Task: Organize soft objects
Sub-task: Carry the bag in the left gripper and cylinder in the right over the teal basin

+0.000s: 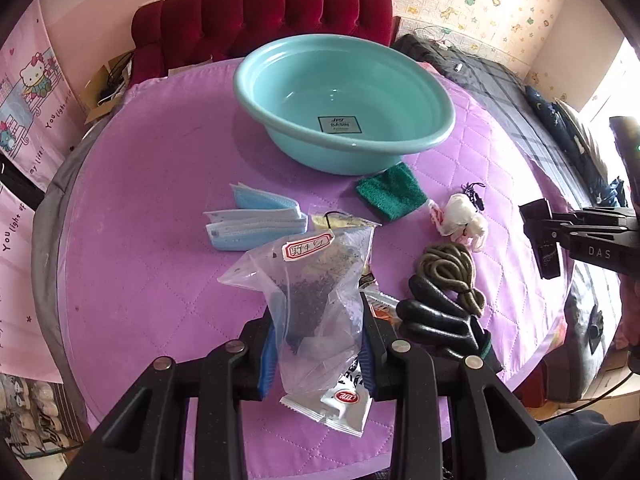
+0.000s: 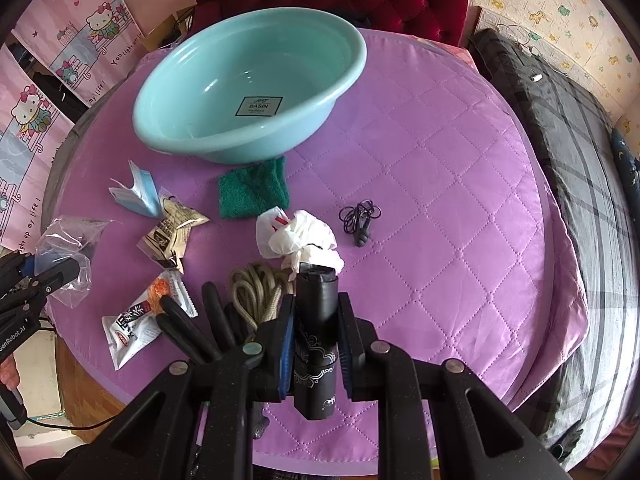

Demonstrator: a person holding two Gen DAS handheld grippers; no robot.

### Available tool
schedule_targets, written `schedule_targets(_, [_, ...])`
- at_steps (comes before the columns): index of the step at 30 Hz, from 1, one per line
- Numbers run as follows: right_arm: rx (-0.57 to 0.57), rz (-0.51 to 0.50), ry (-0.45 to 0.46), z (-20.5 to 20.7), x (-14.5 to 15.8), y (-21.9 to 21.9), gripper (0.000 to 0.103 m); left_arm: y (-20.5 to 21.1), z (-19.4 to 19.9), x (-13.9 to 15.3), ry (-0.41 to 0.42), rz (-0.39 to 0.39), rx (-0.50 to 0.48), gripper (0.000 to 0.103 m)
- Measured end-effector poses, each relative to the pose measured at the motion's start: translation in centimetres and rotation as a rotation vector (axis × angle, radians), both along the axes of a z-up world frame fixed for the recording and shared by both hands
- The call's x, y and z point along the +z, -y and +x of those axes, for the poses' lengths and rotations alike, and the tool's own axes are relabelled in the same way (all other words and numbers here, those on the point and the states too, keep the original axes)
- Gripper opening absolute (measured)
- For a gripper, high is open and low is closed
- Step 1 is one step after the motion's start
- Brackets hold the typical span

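My left gripper (image 1: 318,344) is shut on a clear plastic bag with dark bits (image 1: 316,280) and holds it above the purple quilted table (image 1: 160,200). It also shows in the right wrist view (image 2: 66,256). My right gripper (image 2: 316,344) is shut on a black tube with white ornament (image 2: 316,348). A teal basin (image 1: 344,100), empty, stands at the table's far side; in the right wrist view (image 2: 248,80) it is at the upper left. A green cloth (image 1: 390,192) lies just in front of it.
On the table lie blue face masks (image 1: 256,220), a white plastic bag (image 2: 300,240), a coiled rope (image 2: 256,296), black gloves (image 1: 440,316), snack packets (image 2: 132,328), and a dark earphone cord (image 2: 360,216). A red chair (image 1: 264,16) stands behind; a plaid bed (image 2: 580,160) lies right.
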State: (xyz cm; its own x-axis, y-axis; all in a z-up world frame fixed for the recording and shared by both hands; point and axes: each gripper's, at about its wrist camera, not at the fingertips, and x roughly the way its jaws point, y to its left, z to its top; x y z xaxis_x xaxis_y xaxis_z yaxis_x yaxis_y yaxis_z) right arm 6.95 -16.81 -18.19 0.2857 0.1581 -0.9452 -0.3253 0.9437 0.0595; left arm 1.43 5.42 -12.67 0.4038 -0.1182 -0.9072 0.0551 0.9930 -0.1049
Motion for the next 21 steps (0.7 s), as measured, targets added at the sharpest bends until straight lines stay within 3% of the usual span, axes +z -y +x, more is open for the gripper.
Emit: schedule_targets(21, [0.049,0.039,0.085,5.6,5.7,-3.8,0.020,2.9,6.1,5.5,0.083,-0.009,-0.097,0.036])
